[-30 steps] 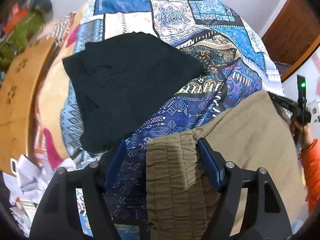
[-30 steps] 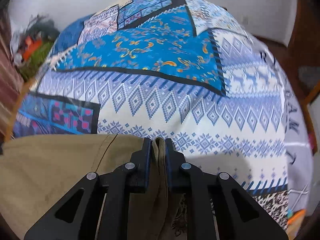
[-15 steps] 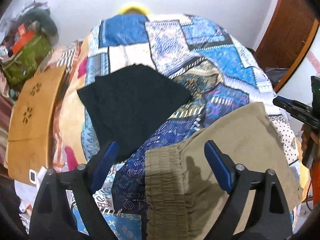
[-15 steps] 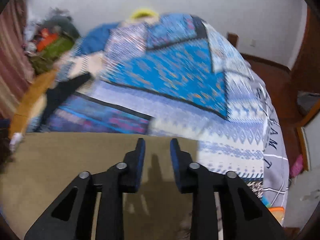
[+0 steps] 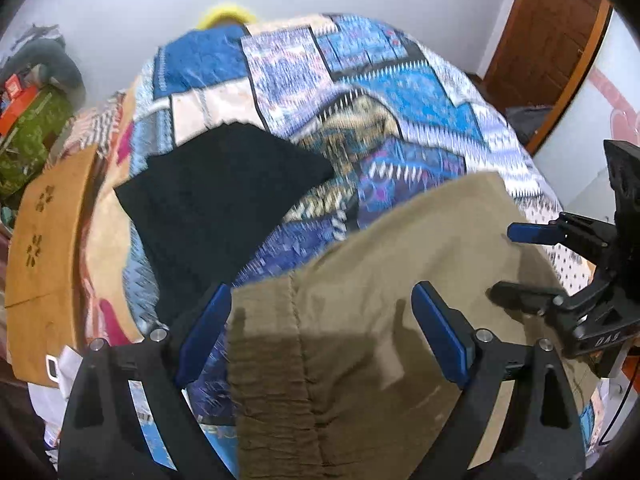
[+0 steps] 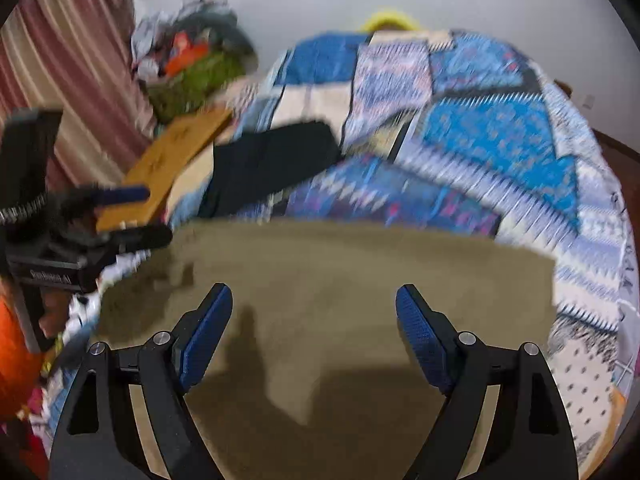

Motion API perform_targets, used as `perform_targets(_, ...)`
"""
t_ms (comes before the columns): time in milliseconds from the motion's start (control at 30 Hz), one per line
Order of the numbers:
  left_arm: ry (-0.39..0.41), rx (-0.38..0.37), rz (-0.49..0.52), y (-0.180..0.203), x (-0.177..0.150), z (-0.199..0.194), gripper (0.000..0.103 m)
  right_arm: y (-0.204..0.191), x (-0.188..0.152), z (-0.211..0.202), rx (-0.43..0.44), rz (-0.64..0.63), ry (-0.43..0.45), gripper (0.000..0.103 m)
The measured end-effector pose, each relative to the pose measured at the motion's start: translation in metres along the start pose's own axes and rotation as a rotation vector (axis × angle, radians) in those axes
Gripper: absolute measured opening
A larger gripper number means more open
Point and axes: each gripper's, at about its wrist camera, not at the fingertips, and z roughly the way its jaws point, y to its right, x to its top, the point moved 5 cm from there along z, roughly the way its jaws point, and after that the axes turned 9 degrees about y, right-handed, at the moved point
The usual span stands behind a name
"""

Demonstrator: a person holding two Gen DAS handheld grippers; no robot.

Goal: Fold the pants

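The olive-khaki pants (image 5: 392,320) lie folded flat on the patterned bedspread, their gathered elastic waistband (image 5: 272,384) nearest the left camera. They also fill the lower part of the right wrist view (image 6: 340,280). My left gripper (image 5: 320,332) is open and empty above the waistband end. My right gripper (image 6: 314,332) is open and empty above the other end. The right gripper also shows at the right edge of the left wrist view (image 5: 516,260). The left gripper shows at the left of the right wrist view (image 6: 136,216).
A folded black garment (image 5: 224,196) lies on the bedspread (image 5: 400,104) beyond the pants. A wooden board (image 5: 44,264) flanks the bed's left side. Clutter is piled by the wall at the far left (image 5: 32,108). A brown door (image 5: 548,36) stands at the right.
Both grippers let go of the pants, opened wide and lifted back. The right one was shut on the fabric a second ago. The pants now rest flat on the bed.
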Motion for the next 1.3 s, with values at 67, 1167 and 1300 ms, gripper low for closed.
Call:
perform_targets(67, -0.048, -0.003, 0.031, 0.004, -0.011, 0.010, 0.092, 0.000, -0.012, 0.008, -0.007, 0.016, -0.057, 0.081)
perform_targets(1167, 0.026, 0.097, 0.016, -0.028, -0.094, -0.065, 0.099, 0.048, -0.134, -0.118, -0.250, 0.213, 0.033, 0.085)
perform_targets(1300, 0.035, 0.116, 0.014, -0.027, -0.092, -0.076, 0.098, 0.053, -0.144, -0.131, -0.301, 0.249, 0.047, 0.085)
